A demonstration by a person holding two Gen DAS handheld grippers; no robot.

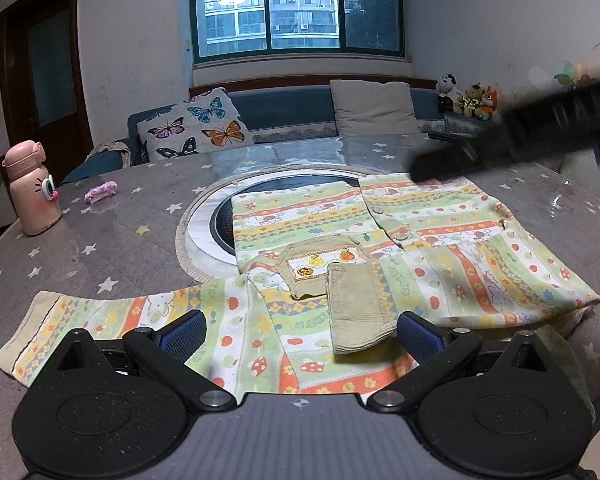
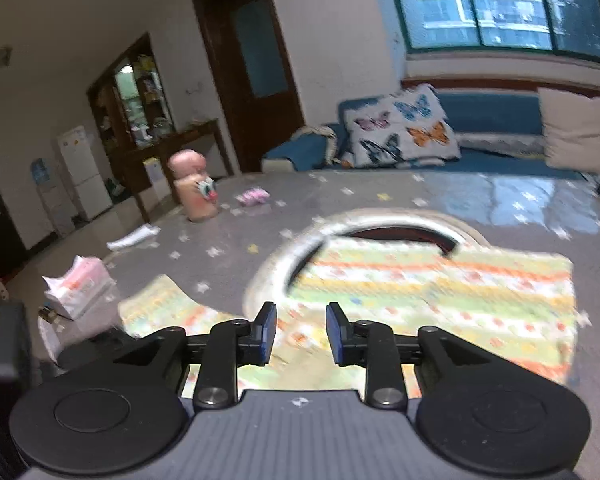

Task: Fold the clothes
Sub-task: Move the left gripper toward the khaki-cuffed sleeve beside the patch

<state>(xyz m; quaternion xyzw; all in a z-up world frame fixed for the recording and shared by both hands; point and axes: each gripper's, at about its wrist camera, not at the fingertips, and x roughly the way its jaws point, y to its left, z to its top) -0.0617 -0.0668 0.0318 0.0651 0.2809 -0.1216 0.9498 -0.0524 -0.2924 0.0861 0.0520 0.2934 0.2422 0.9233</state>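
Note:
A child's striped cardigan in green, orange and yellow lies on the table. Its right sleeve is folded across the body with the khaki cuff near the collar. The left sleeve lies stretched out to the left. My left gripper is open and empty, low over the near hem. The right gripper shows blurred at upper right in the left wrist view. In the right wrist view my right gripper is open a little and empty, above the blurred cardigan.
A pink bottle and a small pink wrapper stand at the table's left. A round inset hotplate lies under the cardigan. A tissue pack and paper lie on the left. A sofa with cushions is behind.

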